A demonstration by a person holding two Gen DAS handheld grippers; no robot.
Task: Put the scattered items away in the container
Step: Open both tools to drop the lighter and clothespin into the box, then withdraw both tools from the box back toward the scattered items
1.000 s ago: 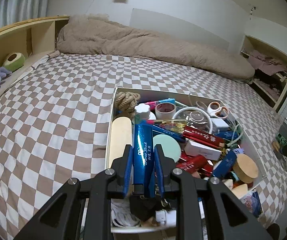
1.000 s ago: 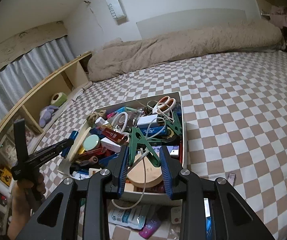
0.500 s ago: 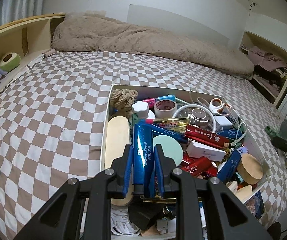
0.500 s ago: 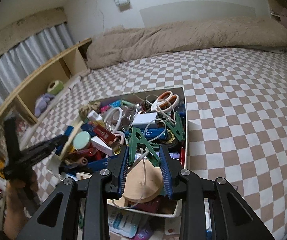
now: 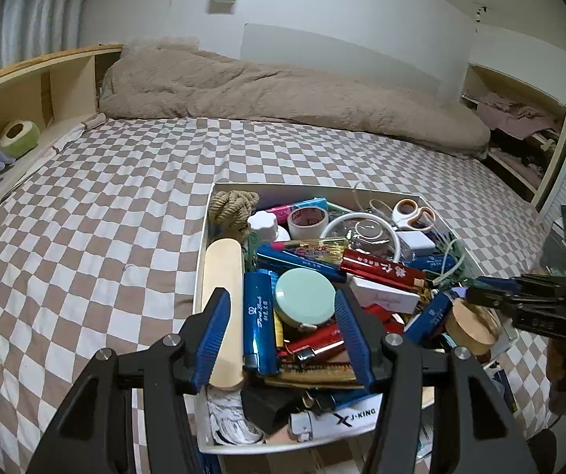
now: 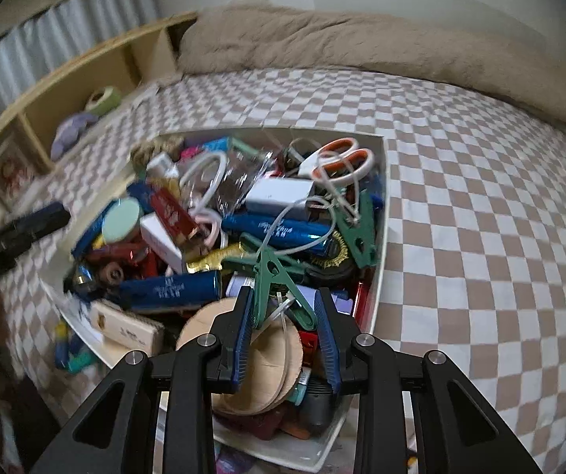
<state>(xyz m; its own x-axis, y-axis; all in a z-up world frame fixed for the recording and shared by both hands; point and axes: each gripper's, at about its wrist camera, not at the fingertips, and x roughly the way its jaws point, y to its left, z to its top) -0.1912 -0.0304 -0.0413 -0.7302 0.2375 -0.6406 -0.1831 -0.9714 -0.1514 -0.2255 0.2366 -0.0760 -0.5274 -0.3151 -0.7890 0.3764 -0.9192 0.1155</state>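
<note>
We hold our left gripper (image 5: 283, 335) over the near end of the white box (image 5: 381, 194), which sits on the checked bed (image 5: 105, 217). Its fingers (image 5: 212, 339) are opening. The shiny blue tube (image 5: 258, 320) lies between them in the box, and the pads do not touch it. A round mint-green tin (image 5: 305, 295) lies just beside the tube, and a long wooden piece (image 5: 223, 300) lies along the box's left wall.

Our right gripper (image 6: 285, 335) points down at the other side of the box. Its fingers are close together and pinch a green clothes peg (image 6: 273, 280). The peg hangs over a round wooden lid (image 6: 259, 359). Orange scissors (image 6: 342, 158) lie at the far end of the box.
</note>
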